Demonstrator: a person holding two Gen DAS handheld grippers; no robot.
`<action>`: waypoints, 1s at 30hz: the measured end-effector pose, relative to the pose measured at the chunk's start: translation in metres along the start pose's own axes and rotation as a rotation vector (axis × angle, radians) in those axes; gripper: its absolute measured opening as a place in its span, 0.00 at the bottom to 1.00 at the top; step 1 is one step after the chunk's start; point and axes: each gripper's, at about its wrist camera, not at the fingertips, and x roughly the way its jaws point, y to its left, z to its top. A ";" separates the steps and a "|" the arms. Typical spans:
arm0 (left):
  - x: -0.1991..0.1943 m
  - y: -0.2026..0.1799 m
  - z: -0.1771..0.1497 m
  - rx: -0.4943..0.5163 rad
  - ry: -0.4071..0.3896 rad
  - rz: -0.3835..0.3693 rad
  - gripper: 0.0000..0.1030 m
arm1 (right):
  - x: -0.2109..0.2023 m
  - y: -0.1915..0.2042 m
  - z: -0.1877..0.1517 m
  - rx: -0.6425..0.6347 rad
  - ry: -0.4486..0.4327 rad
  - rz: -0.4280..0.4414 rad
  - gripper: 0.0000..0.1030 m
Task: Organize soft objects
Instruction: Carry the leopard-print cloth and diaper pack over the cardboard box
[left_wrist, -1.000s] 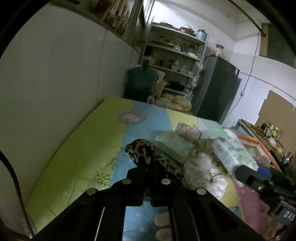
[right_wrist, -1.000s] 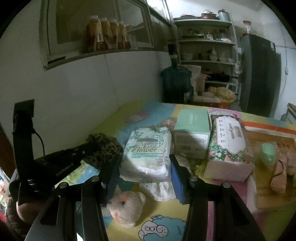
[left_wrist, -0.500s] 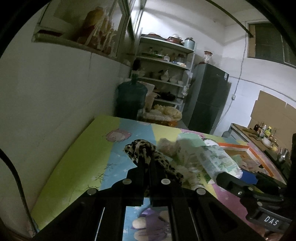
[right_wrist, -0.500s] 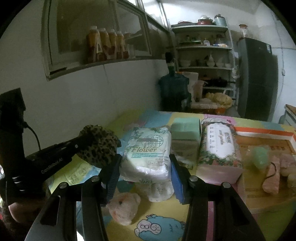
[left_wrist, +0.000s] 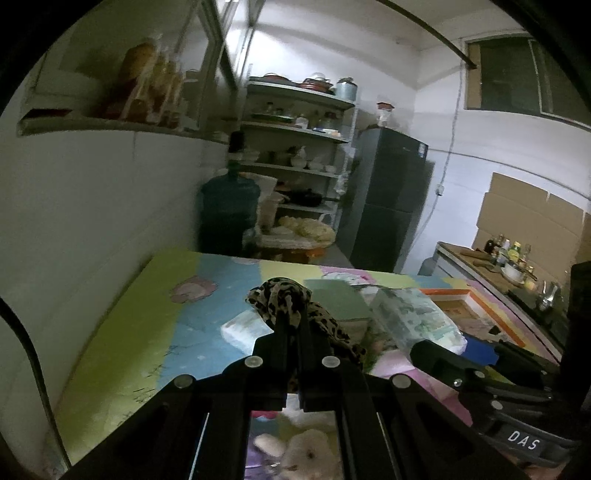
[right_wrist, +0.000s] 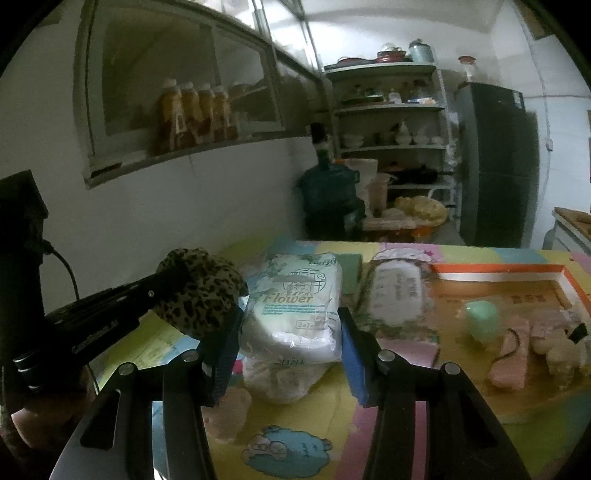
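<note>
White-plastered walls enclose a dim kitchen. A recessed glazed wall cabinet (right_wrist: 177, 110) on the left holds amber bottles (right_wrist: 194, 112). At the far end stands an open white shelf unit (right_wrist: 391, 122) with crockery, a dark refrigerator (right_wrist: 495, 162) to its right, and a blue water jug (right_wrist: 328, 195) in front

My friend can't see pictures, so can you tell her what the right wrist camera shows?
The right tool squeezes a white tissue pack marked "Flower" above a colourful cartoon mat. Beside it, the left tool pinches a leopard-print cloth. To the right sits an orange-rimmed tray with small soft things; kitchen shelves and a dark fridge stand behind.
</note>
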 end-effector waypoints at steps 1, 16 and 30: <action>0.001 -0.005 0.002 0.007 -0.002 -0.011 0.03 | -0.002 -0.002 0.000 0.003 -0.004 -0.004 0.50; 0.015 -0.064 0.015 0.075 -0.005 -0.115 0.03 | -0.036 -0.050 0.007 0.059 -0.067 -0.090 0.50; 0.036 -0.128 0.028 0.130 0.006 -0.207 0.03 | -0.077 -0.110 0.004 0.118 -0.120 -0.200 0.50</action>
